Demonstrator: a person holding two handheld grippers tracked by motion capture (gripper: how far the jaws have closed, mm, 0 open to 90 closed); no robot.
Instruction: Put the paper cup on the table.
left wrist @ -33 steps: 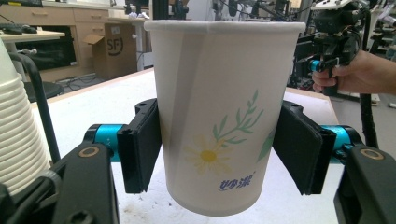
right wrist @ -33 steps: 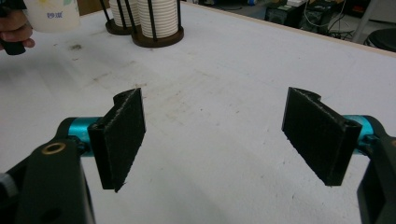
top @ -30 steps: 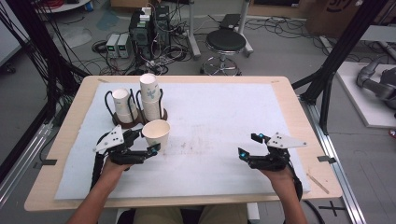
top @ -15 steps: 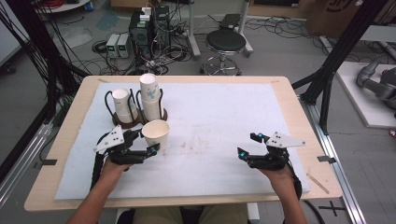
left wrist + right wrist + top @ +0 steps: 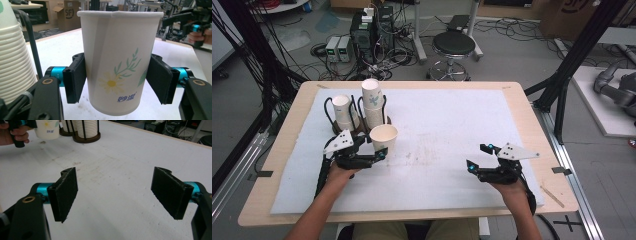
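A white paper cup [image 5: 383,136] printed with a daisy and green sprigs stands upright between the jaws of my left gripper [image 5: 375,148]. In the left gripper view both black pads [image 5: 76,80] press the sides of the cup [image 5: 117,50], so that gripper is shut on it. I cannot tell whether the cup's base touches the mat. My right gripper [image 5: 477,155] hovers low at the front right of the white mat [image 5: 447,125]. Its jaws stand wide apart around bare mat in the right gripper view [image 5: 117,195].
Two stacks of paper cups [image 5: 373,102] sit in black wire holders [image 5: 343,114] at the mat's back left, just behind the held cup. The wooden table edge [image 5: 532,120] frames the mat. A stool [image 5: 454,45] and electronics stand on the floor beyond.
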